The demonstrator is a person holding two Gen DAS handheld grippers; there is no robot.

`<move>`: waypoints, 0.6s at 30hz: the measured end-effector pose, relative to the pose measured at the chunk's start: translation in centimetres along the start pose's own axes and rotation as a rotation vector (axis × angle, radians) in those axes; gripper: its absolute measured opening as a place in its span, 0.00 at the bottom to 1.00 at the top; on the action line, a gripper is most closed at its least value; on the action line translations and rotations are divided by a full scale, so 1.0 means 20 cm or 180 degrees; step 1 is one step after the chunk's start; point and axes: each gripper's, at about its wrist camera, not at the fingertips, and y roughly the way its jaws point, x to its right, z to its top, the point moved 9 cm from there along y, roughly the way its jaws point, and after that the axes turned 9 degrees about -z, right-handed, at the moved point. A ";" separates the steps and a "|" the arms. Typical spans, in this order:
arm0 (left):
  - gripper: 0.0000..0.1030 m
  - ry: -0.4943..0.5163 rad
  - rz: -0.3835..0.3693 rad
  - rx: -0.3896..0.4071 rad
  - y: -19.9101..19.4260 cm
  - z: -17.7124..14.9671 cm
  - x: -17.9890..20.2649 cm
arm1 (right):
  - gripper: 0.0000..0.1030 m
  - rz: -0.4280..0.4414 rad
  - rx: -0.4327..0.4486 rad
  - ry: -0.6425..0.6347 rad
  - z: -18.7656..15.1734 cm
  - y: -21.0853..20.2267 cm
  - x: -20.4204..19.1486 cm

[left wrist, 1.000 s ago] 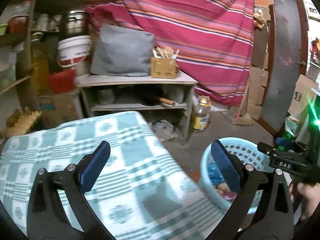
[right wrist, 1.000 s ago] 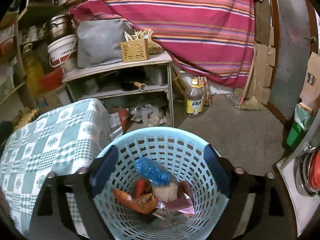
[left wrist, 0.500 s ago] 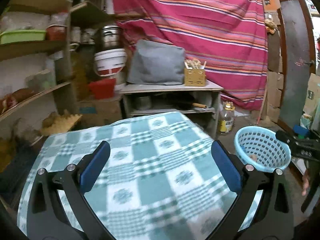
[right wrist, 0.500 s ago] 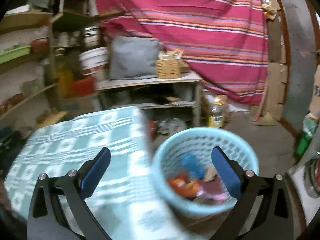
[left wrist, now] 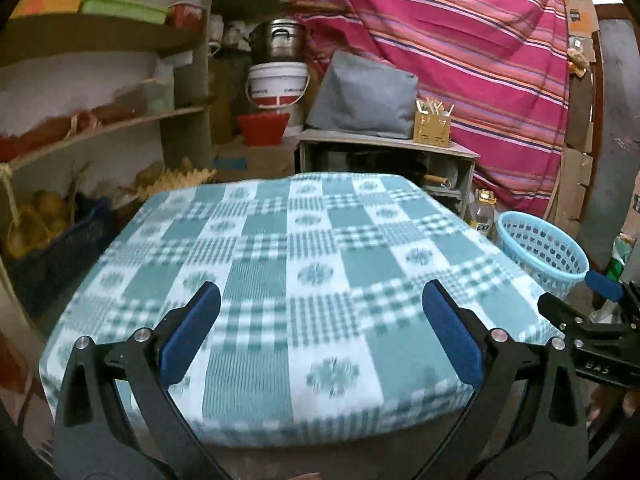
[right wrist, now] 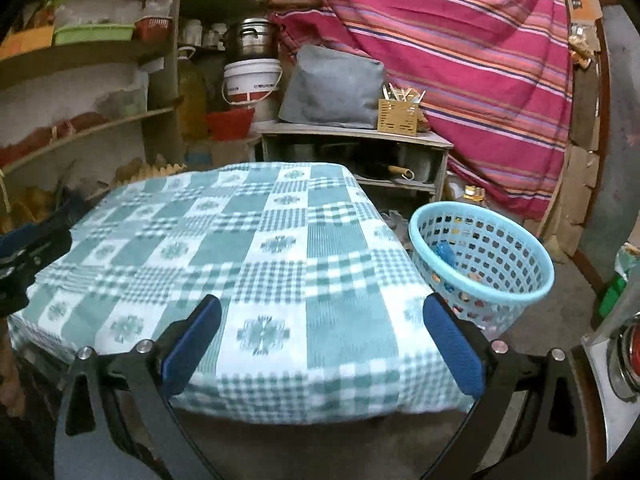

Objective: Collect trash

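Note:
A light blue perforated basket [right wrist: 486, 258] stands on the floor to the right of the table and holds trash, with a blue wrapper [right wrist: 445, 253] showing inside. It also shows in the left wrist view [left wrist: 542, 250]. The table [left wrist: 312, 264] has a green and white checked cloth with no loose items on it. My left gripper [left wrist: 320, 336] is open and empty above the table's near edge. My right gripper [right wrist: 320, 340] is open and empty over the near right part of the table; it also appears at the right edge of the left wrist view [left wrist: 600, 312].
A low shelf unit [right wrist: 356, 148] with a grey bag and a wooden holder stands behind the table. Shelves [left wrist: 100, 132] with buckets and boxes line the left. A striped curtain [right wrist: 460, 52] hangs at the back. A bottle [left wrist: 482, 214] stands by the basket.
Both grippers have pulled back and to the left, away from the basket. The whole table top has come into view and the basket now sits farther off to the right.

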 end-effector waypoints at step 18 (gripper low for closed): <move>0.95 -0.0057 0.0121 0.0287 -0.10 -0.12 -0.05 | 0.96 -0.0047 0.0194 0.0051 -0.07 -0.11 -0.08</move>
